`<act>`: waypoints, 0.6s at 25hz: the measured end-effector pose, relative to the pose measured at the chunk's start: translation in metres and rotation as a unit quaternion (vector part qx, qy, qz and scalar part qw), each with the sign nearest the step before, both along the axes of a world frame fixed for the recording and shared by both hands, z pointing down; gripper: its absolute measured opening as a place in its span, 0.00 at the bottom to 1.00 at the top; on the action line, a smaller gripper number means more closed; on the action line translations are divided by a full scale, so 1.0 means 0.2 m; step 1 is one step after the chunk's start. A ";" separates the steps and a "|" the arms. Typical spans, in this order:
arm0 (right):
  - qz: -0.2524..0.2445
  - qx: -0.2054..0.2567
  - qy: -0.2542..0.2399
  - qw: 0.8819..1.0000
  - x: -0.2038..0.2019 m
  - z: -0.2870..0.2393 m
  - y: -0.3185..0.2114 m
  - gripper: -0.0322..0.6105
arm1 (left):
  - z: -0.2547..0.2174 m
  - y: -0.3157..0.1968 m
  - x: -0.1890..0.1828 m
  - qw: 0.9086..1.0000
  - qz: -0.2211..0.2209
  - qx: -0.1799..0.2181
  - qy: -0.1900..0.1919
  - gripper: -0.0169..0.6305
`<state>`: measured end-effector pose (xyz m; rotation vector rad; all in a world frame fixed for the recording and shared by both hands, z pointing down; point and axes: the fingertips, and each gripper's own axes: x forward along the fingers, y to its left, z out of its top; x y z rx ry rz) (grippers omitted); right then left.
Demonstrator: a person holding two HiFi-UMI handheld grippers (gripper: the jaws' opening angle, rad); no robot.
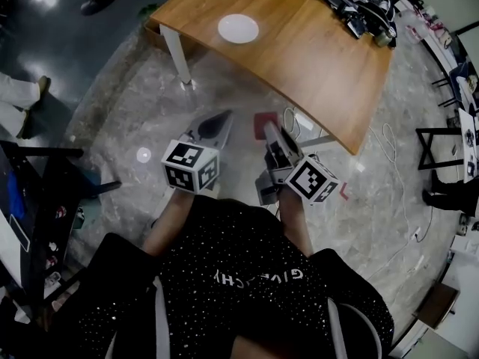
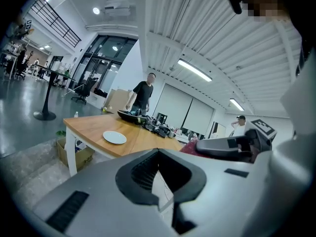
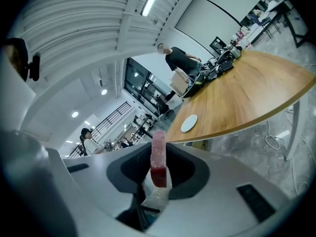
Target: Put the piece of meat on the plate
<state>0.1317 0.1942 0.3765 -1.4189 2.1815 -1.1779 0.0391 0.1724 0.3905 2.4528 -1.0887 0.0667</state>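
Two grippers hang side by side above a grey mottled floor (image 1: 120, 118), held out in front of a person in a dark speckled top (image 1: 247, 290), each with its marker cube nearest the body. The left gripper (image 1: 219, 120) has its fingers pressed together into a narrow point; its own view shows the tips meeting at a thin seam with nothing between them. The right gripper (image 1: 269, 130), just beside it, pinches the piece of meat (image 3: 158, 157), a flat pink and dark red slab that stands upright on its edge between the fingers and pokes out above them. Both grippers point toward a wooden table (image 1: 322, 58) that stands a little way ahead of them, with bare floor in between. On the table, near its left end in the head view, lies a round white plate (image 1: 238, 28) with nothing on it, well apart from the meat. The far end of the table carries a heap of dark gear (image 1: 363, 10). White cables (image 1: 391, 137) trail on the floor by the table's right corner. In the left gripper view, a person in black (image 2: 143, 95) stands behind the table.
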 end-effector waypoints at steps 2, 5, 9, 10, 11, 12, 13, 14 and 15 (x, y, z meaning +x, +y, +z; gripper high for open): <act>0.002 0.000 -0.001 1.000 -0.01 -0.01 -0.07 0.20 | -0.02 -0.07 -0.02 1.000 0.001 0.000 0.001 0.04; 0.004 -0.002 0.001 1.000 -0.03 -0.01 -0.16 0.20 | -0.02 -0.17 -0.05 1.000 0.001 0.001 0.002 0.04; 0.006 0.002 -0.004 1.000 -0.08 -0.02 -0.28 0.20 | -0.01 -0.29 -0.08 1.000 0.005 -0.001 0.003 0.04; 0.006 0.003 -0.003 1.000 -0.09 -0.02 -0.31 0.20 | -0.01 -0.32 -0.09 1.000 0.007 -0.002 0.003 0.04; 0.007 0.004 -0.002 1.000 -0.10 -0.03 -0.34 0.20 | -0.01 -0.35 -0.10 1.000 0.008 -0.003 0.004 0.04; 0.008 0.006 -0.001 1.000 -0.11 -0.03 -0.37 0.20 | -0.01 -0.38 -0.11 1.000 0.009 -0.002 0.004 0.04; 0.010 0.006 -0.001 1.000 -0.12 -0.03 -0.39 0.20 | -0.01 -0.41 -0.12 1.000 0.010 -0.001 0.005 0.04; 0.012 0.006 0.000 1.000 -0.12 -0.02 -0.42 0.20 | -0.01 -0.44 -0.12 1.000 0.011 0.000 0.006 0.04; 0.014 0.006 0.001 1.000 -0.12 -0.02 -0.45 0.20 | -0.01 -0.47 -0.13 1.000 0.013 0.001 0.006 0.04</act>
